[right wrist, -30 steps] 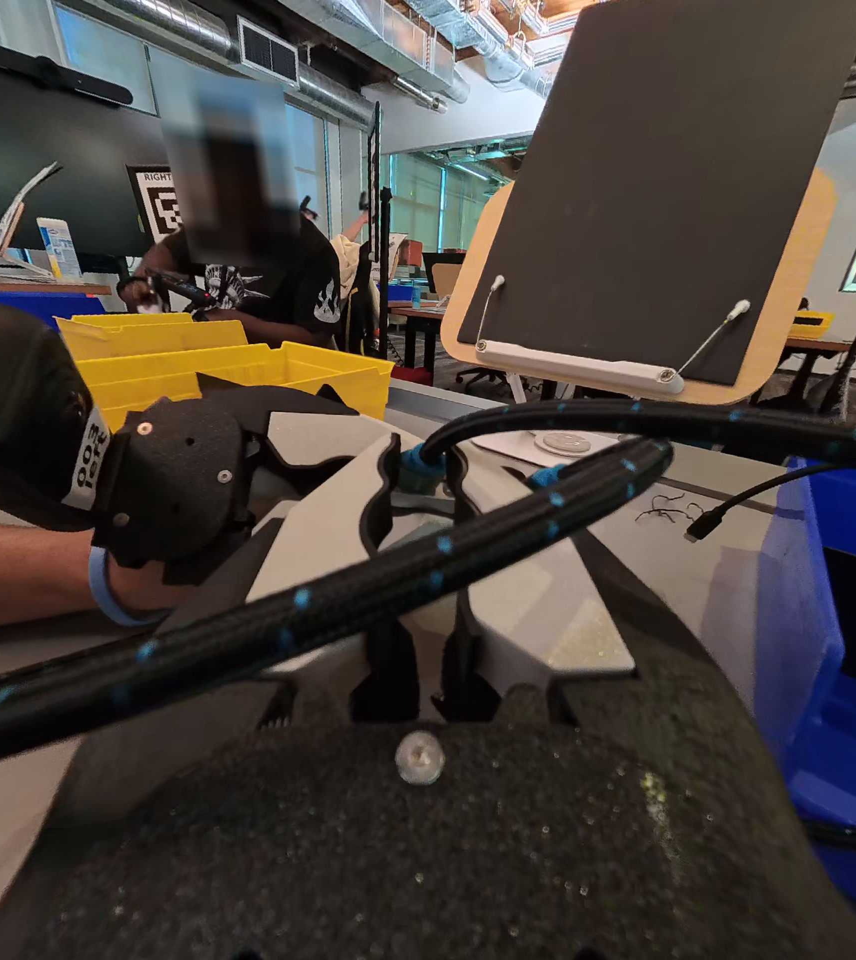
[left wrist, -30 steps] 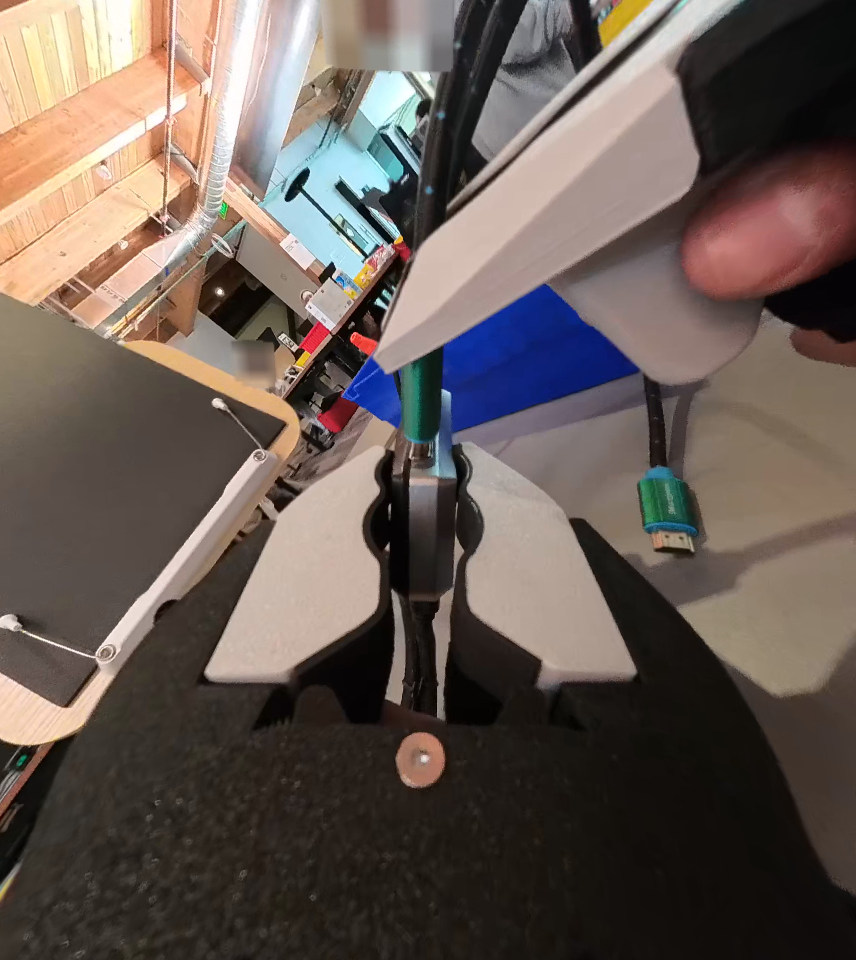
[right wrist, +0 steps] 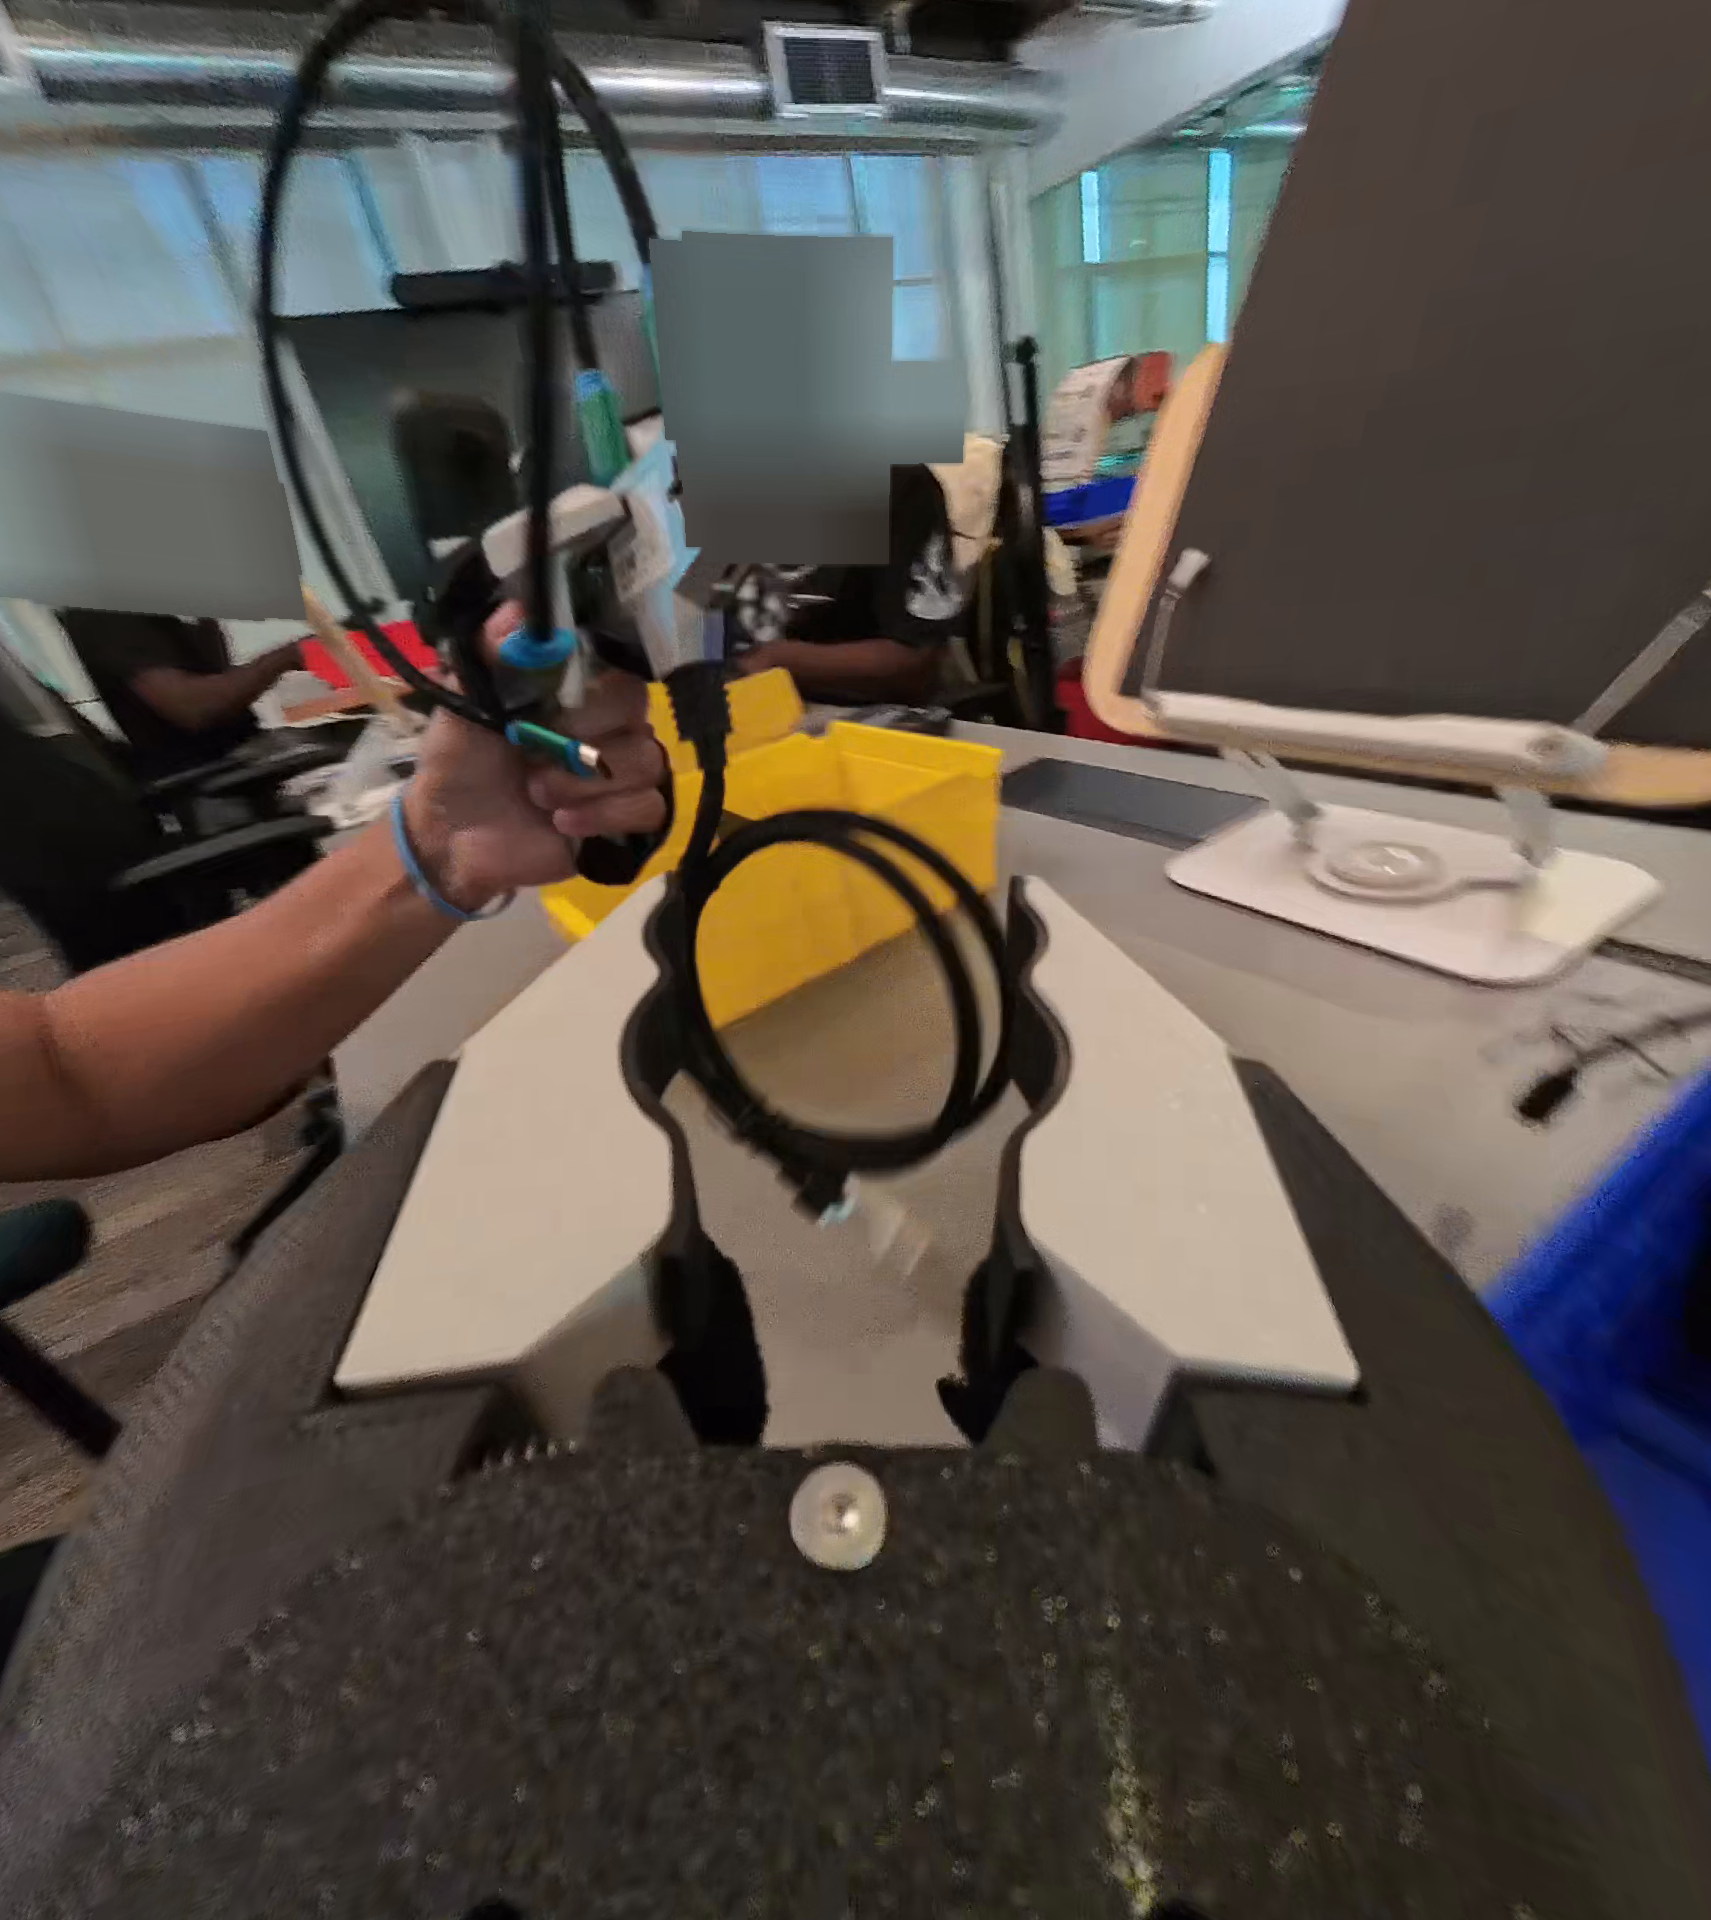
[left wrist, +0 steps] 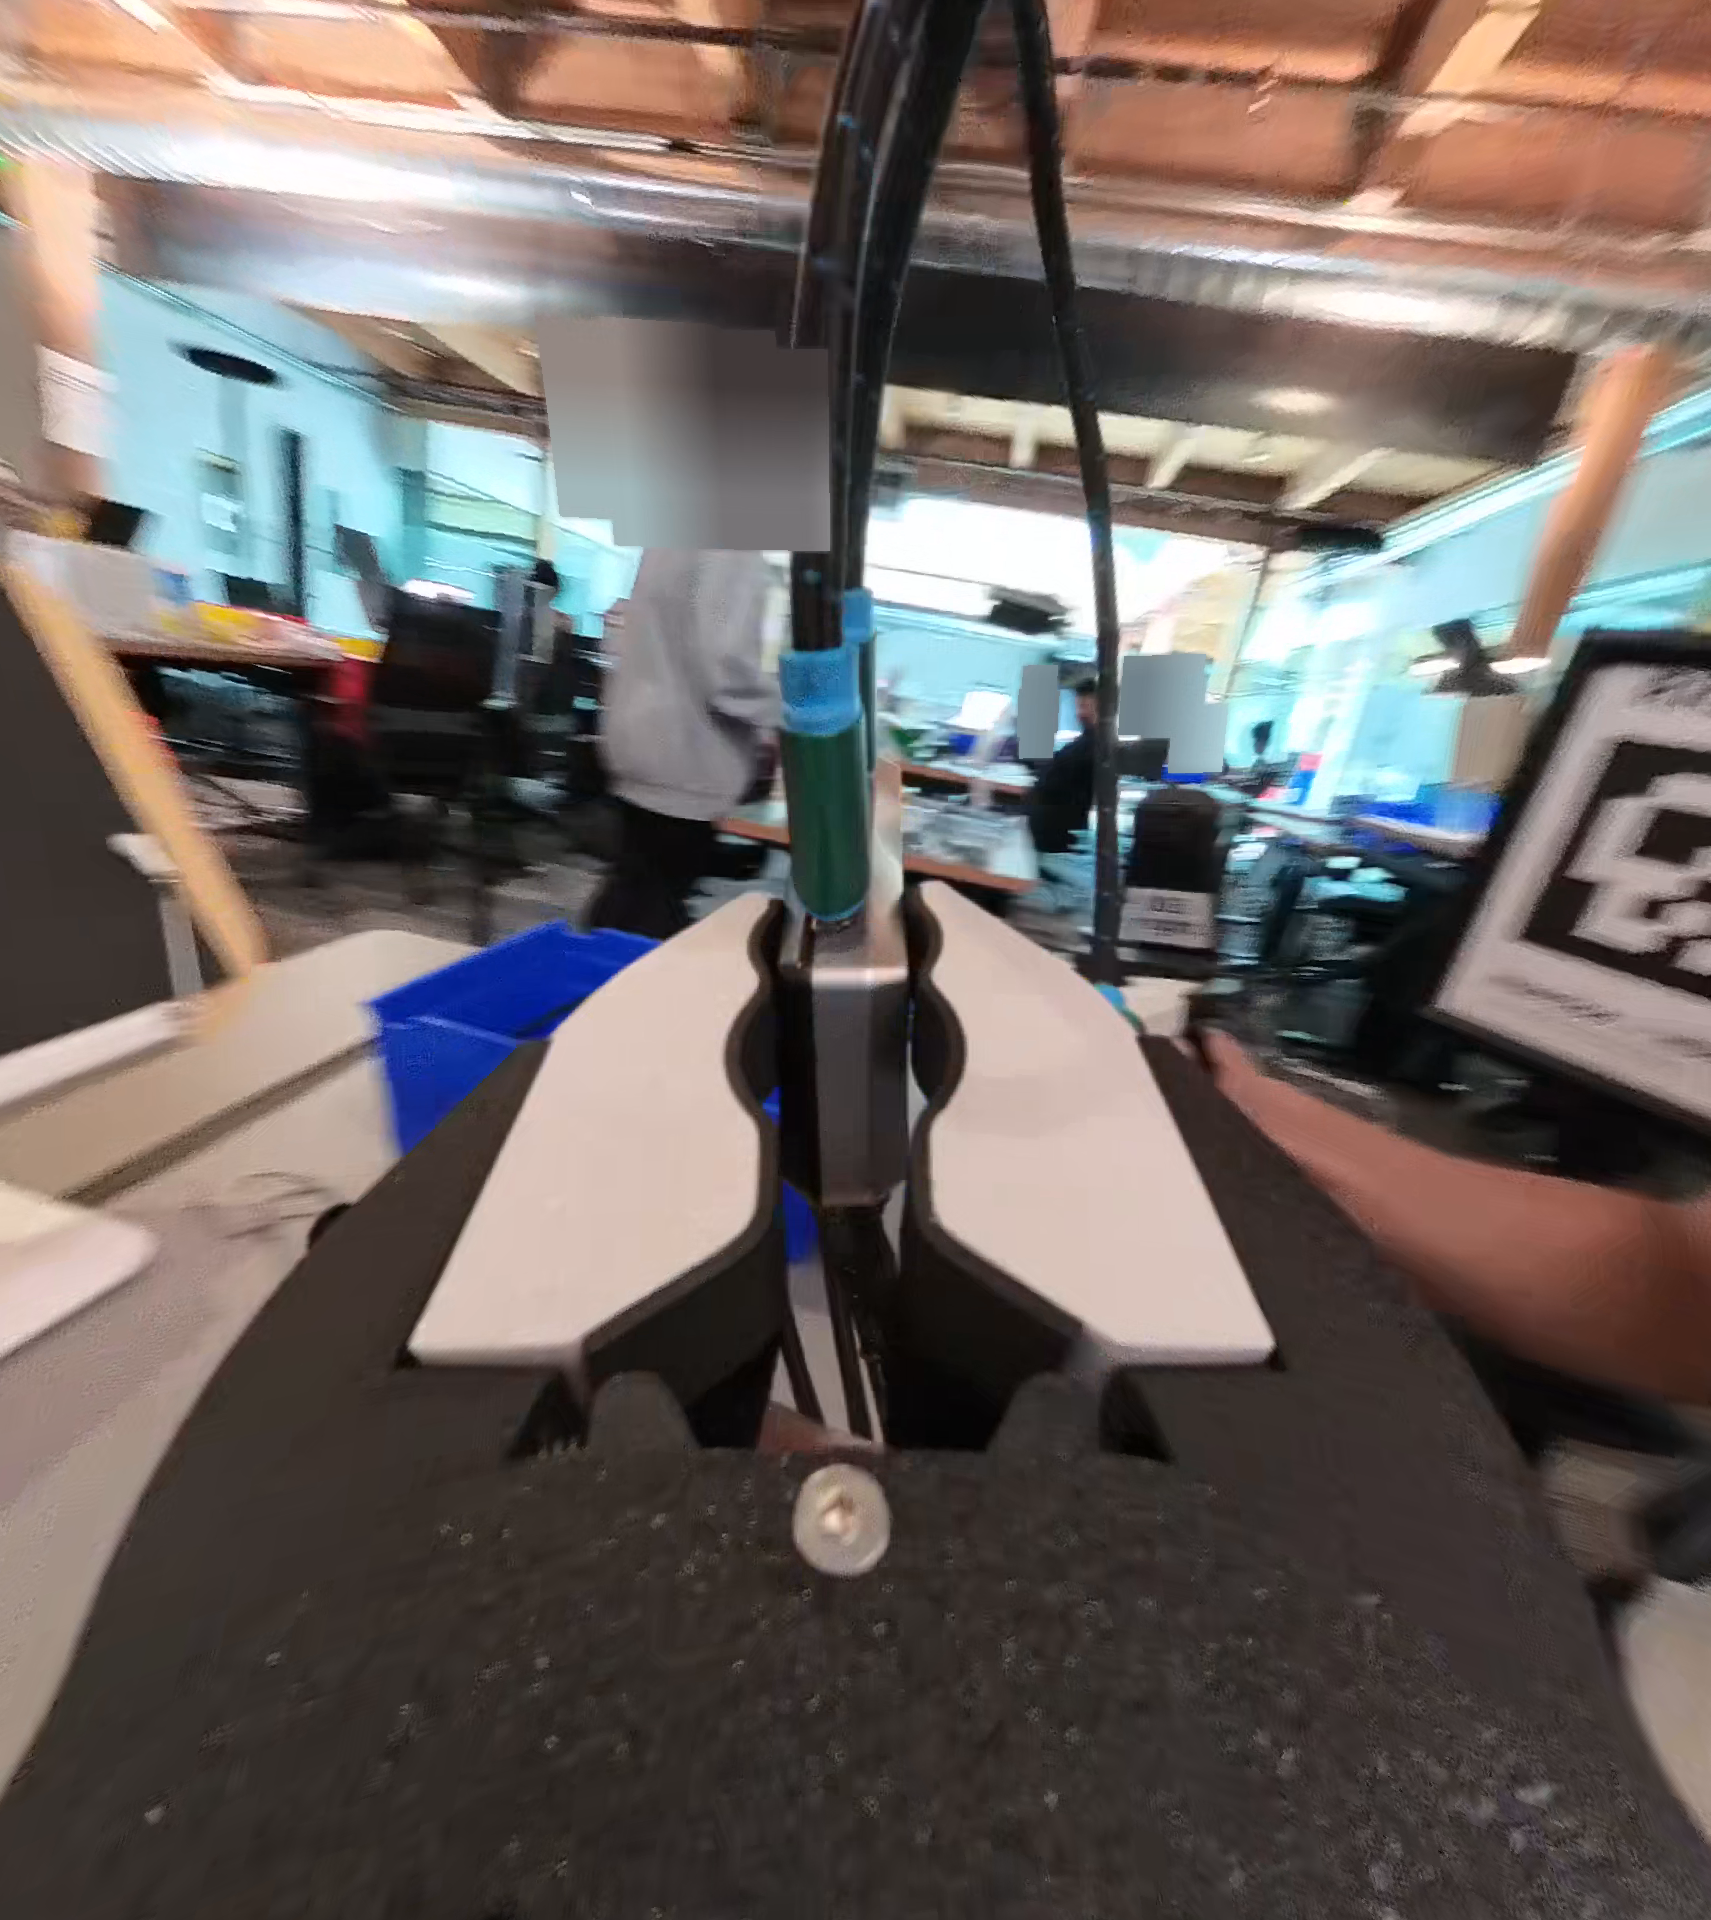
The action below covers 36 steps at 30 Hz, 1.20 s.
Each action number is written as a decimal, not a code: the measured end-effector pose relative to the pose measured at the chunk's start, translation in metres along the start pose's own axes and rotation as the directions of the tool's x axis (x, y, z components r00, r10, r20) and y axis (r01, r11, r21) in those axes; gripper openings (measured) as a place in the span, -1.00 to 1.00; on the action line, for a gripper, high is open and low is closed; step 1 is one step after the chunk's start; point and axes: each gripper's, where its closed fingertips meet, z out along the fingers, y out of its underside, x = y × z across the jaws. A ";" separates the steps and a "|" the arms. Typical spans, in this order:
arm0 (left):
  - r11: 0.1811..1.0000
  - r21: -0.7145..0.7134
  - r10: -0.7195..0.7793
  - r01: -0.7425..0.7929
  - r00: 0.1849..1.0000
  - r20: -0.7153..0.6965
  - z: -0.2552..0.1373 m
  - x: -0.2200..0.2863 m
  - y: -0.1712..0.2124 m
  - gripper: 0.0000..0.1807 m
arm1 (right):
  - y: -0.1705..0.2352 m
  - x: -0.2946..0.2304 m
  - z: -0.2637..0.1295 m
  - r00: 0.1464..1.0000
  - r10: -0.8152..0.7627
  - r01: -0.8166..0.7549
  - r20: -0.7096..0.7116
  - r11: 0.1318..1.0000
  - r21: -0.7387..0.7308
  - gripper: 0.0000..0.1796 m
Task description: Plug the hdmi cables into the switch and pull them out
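The left gripper [left wrist: 843, 925] is clamping the grey switch [left wrist: 856, 1070] edge-on between its pale fingers [left wrist: 622, 1122], and the box's long axis is running straight ahead along them, lifted well above the counter [left wrist: 207, 1091]. Standing up out of the switch's far end is a green-and-blue hdmi plug [left wrist: 823, 800], upright, its black cable [left wrist: 835, 436] climbing toward the ceiling; a second black cable [left wrist: 1079, 436] is hanging just to its right. A blue bin [left wrist: 477, 1029] is sitting on the counter behind the left finger.

From the right wrist view, the right gripper [right wrist: 840, 914] is standing wide open, nothing between its fingers. Beyond it the left gripper [right wrist: 570, 582] is raised in the person's hand [right wrist: 518, 800], with cables looping overhead. One loose green plug [right wrist: 555, 746] is pointing down and to the right by the knuckles. A black cable loop [right wrist: 830, 987] is dangling in front of the open jaws, blurred, its end swinging low. A yellow bin [right wrist: 851, 810] and a tablet stand [right wrist: 1412, 862] are resting on the counter behind.
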 end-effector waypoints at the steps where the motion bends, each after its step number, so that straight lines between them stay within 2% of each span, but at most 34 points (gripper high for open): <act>1: 1.000 -0.008 -0.028 0.028 0.999 -0.044 0.002 0.011 -0.002 -0.78 | -0.009 -0.009 0.008 0.999 -0.003 0.003 0.050 1.000 0.005 -0.31; 5: 0.996 -0.060 -0.074 0.068 0.992 -0.105 0.016 0.047 0.002 -0.77 | -0.047 -0.063 0.036 0.956 0.021 -0.037 0.291 0.998 0.051 -0.28; 8: 0.991 -0.097 -0.108 0.095 0.985 -0.138 0.025 0.067 0.011 -0.77 | -0.056 -0.083 0.050 0.934 0.021 -0.038 0.356 0.998 0.042 -0.33; 10: 0.987 -0.124 -0.117 0.100 0.984 -0.136 0.029 0.075 0.018 -0.77 | -0.055 -0.091 0.056 0.921 0.042 -0.049 0.387 0.999 0.008 -0.43; 11: 0.985 -0.134 -0.126 0.108 0.983 -0.132 0.031 0.078 0.021 -0.77 | -0.047 -0.094 0.058 0.916 0.045 -0.034 0.398 0.999 -0.035 -0.65; 12: 0.983 -0.141 -0.139 0.121 0.982 -0.127 0.031 0.080 0.023 -0.77 | -0.040 -0.098 0.058 0.907 0.051 -0.022 0.418 0.997 -0.074 -0.77; 16: 0.978 -0.166 -0.145 0.124 0.981 -0.125 0.028 0.085 0.028 -0.76 | -0.034 -0.101 0.054 0.865 0.176 -0.112 0.470 0.981 -0.160 -0.77; 18: 0.983 -0.124 -0.151 0.135 0.980 -0.127 0.023 0.083 0.016 -0.71 | -0.034 -0.105 0.051 0.856 0.172 -0.114 0.488 0.983 -0.145 -0.77; 19: 0.983 -0.104 -0.163 0.153 0.981 -0.102 0.018 0.078 0.007 -0.61 | -0.035 -0.105 0.048 0.857 0.166 -0.110 0.488 0.984 -0.143 -0.77; 22: 0.977 0.071 -0.198 0.199 0.980 -0.024 -0.009 0.057 -0.041 -0.68 | -0.045 -0.101 0.032 0.851 0.148 -0.109 0.505 0.988 -0.106 -0.78; 25: 0.945 0.200 -0.281 0.258 0.955 0.096 -0.049 0.023 -0.068 -0.74 | -0.068 -0.081 0.013 0.877 0.101 -0.091 0.469 0.995 -0.044 -0.79; 27: 0.928 0.242 -0.329 0.282 0.926 0.186 -0.075 0.007 -0.062 -0.76 | -0.095 -0.057 -0.001 0.907 0.052 -0.058 0.417 0.998 0.003 -0.78; 29: 0.935 0.219 -0.334 0.279 0.899 0.282 -0.094 0.000 -0.037 -0.81 | -0.131 -0.025 -0.012 0.938 -0.013 -0.007 0.345 0.998 0.057 -0.77; 32: 0.948 0.133 -0.319 0.290 0.871 0.374 -0.112 0.009 0.017 -0.84 | -0.179 0.042 -0.017 0.975 -0.150 0.135 0.166 0.986 0.099 -0.77; 36: 0.960 0.078 -0.272 0.269 0.826 0.494 -0.139 0.021 0.081 -0.86 | -0.212 0.145 -0.004 0.971 -0.238 0.238 -0.015 0.964 0.116 -0.77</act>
